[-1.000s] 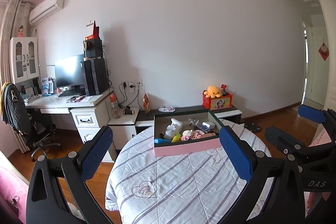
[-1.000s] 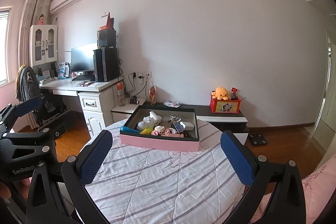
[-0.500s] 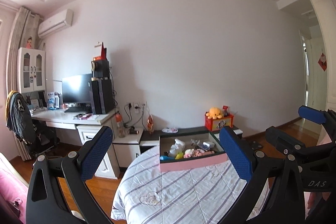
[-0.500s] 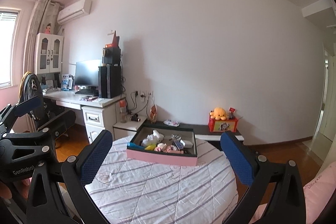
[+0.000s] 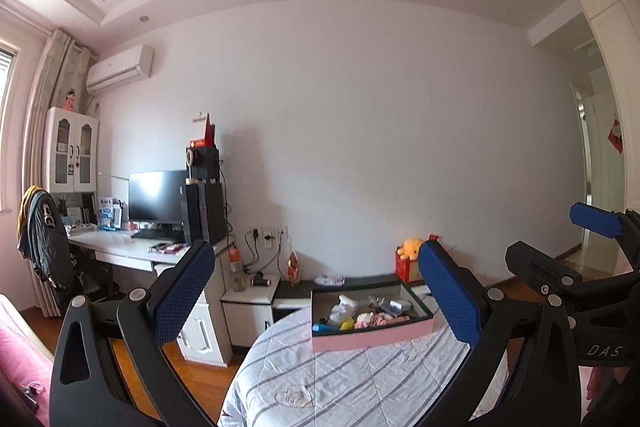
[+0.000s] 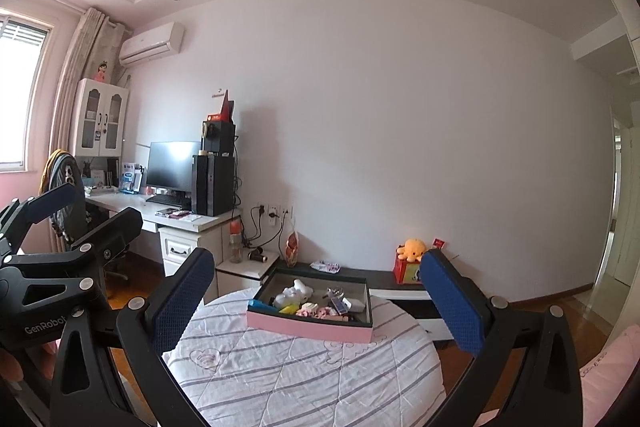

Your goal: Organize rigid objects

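Note:
A pink box (image 5: 372, 334) (image 6: 308, 325) with a dark inside rests at the far side of a round table (image 5: 340, 379) (image 6: 280, 375) covered in a striped white cloth. Several small items lie in it: a white toy (image 6: 294, 293), a blue tube (image 5: 325, 327), yellow and pink pieces. My left gripper (image 5: 316, 291) is open, well short of the box and above the table, holding nothing. Beside it my right gripper (image 6: 316, 293) is open too, equally far back and empty. Each gripper shows at the edge of the other's view.
A white desk (image 6: 168, 217) with a monitor (image 6: 172, 167) and a black computer tower stands at left, with a chair draped in a jacket (image 5: 44, 239). A low dark cabinet (image 6: 384, 277) behind the table carries a red box with an orange plush toy (image 6: 414, 249). A doorway opens right.
Both grippers have tilted upward and drawn back: the table and box now sit lower and smaller in both views, with more ceiling showing. Both grippers have stayed open.

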A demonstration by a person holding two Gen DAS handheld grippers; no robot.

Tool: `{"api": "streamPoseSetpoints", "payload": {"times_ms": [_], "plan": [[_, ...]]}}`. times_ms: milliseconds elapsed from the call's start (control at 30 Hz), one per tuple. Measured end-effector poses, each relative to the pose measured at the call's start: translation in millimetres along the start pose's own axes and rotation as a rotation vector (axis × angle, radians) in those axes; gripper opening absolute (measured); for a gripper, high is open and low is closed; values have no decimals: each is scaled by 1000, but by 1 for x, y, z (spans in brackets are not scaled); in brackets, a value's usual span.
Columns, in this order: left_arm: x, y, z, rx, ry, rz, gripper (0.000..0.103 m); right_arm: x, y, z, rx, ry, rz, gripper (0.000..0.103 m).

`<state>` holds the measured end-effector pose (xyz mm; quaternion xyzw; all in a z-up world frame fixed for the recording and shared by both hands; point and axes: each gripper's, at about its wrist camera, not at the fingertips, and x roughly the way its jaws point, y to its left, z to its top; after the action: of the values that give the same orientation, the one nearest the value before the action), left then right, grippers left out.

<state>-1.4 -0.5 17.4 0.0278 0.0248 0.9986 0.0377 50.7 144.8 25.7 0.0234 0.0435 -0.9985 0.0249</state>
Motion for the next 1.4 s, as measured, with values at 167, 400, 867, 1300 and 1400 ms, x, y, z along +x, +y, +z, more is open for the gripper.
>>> {"api": "streamPoseSetpoints", "payload": {"times_ms": [167, 400, 867, 1300, 1400], "plan": [[-8, 2, 1, 3, -15, 10, 103, -7, 2, 2, -3, -19, -1, 103], [-14, 1, 0, 7, -34, 22, 103, -14, 5, 3, -5, -41, 2, 103], [-17, 1, 1, 6, -38, 22, 103, -18, 5, 5, -11, -42, -4, 103], [-18, 1, -1, 7, -39, 24, 103, -19, 7, 3, -12, -41, -5, 103], [-18, 1, 0, 7, -38, 25, 103, -19, 7, 3, -13, -41, -6, 103]]}}
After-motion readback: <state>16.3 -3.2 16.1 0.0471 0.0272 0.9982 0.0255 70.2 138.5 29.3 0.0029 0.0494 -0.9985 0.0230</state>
